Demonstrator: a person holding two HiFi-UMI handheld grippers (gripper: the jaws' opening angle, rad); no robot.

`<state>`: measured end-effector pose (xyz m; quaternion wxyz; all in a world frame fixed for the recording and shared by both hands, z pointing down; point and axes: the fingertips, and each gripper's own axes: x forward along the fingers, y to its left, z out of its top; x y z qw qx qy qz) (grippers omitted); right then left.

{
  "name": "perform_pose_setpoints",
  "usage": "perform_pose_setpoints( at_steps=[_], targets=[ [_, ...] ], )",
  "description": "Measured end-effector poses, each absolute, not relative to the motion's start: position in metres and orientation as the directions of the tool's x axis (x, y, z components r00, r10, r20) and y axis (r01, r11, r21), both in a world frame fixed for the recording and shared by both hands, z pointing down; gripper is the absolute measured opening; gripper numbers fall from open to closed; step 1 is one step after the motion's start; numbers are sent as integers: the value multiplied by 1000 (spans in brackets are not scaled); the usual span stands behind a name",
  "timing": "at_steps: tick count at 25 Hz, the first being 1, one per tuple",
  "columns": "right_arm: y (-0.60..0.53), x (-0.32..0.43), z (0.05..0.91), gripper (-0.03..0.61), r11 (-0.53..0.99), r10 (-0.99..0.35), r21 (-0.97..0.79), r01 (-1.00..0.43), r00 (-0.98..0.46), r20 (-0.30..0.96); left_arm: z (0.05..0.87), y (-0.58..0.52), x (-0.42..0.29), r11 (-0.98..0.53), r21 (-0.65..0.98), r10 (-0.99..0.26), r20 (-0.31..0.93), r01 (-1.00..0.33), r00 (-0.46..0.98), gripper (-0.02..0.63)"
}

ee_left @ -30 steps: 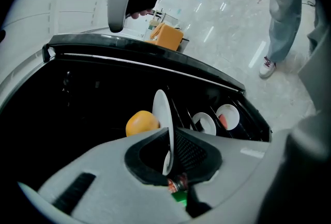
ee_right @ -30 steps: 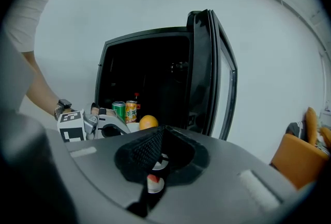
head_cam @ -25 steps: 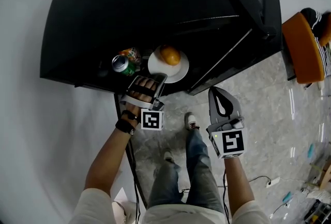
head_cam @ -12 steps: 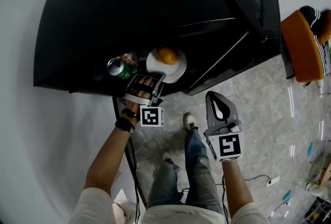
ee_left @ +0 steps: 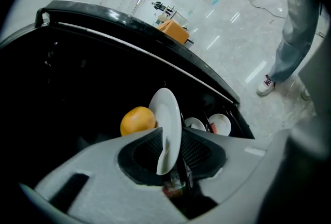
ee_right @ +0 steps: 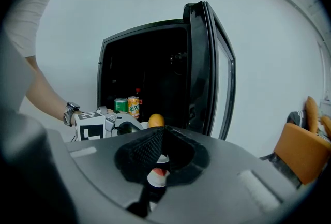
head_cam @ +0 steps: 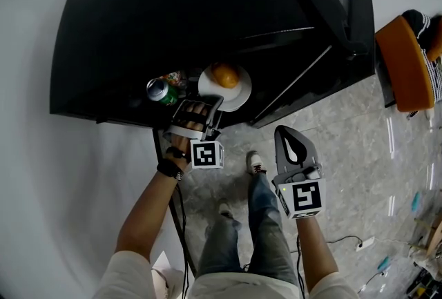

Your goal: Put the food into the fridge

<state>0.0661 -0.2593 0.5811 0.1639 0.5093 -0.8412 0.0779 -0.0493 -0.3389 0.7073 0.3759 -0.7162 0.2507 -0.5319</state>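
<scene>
Left gripper: its jaws have just been opening. A second ago the pads pinched the plate's rim; now they stand spread, with a gap on each side and the rim between them.
Plate: it sits inside the fridge at the front edge of the shelf, toward the door-side corner. It looks set down, though no view shows its underside touching.
Orange: it lies on the plate, on the half away from the jaws, and is free to roll.
Cans: two stand upright at the same front edge, just beside the plate on the side away from the door.
Door: it is swung wide and well clear of the plate.
Right gripper: its jaws are pressed together with nothing between them. It hangs outside the fridge, below the door, and is free for the door later.
Step in hand: letting go of the plate and backing out.
How to do it well: keep the jaws spread and draw straight back along the line they point. Do not lift or twist, so that neither pad hooks the rim.
Risk: a caught rim could drag the plate off the front edge, tip the orange out, or knock the nearer can.
Check: the plate sits near the front edge and may want a gentle push deeper before the door swings closed.
</scene>
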Motion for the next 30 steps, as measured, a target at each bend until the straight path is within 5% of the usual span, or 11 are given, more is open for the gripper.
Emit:
perform_pose_setpoints(
  at_steps=[2,12,30],
  targets=[
    [-257,67,583,6,471,-820,35,-882,-423,386,711,-336,-50,-605,-795,-750,589,47,302,128],
    [-254,68,577,6,465,-837,20,-885,-432,335,700,-312,-44,-589,-808,-752,563,35,341,129],
    [-247,68,573,6,481,-834,-3,-877,-458,308,702,-312,-38,-567,-819,-762,562,87,321,23]
  ],
)
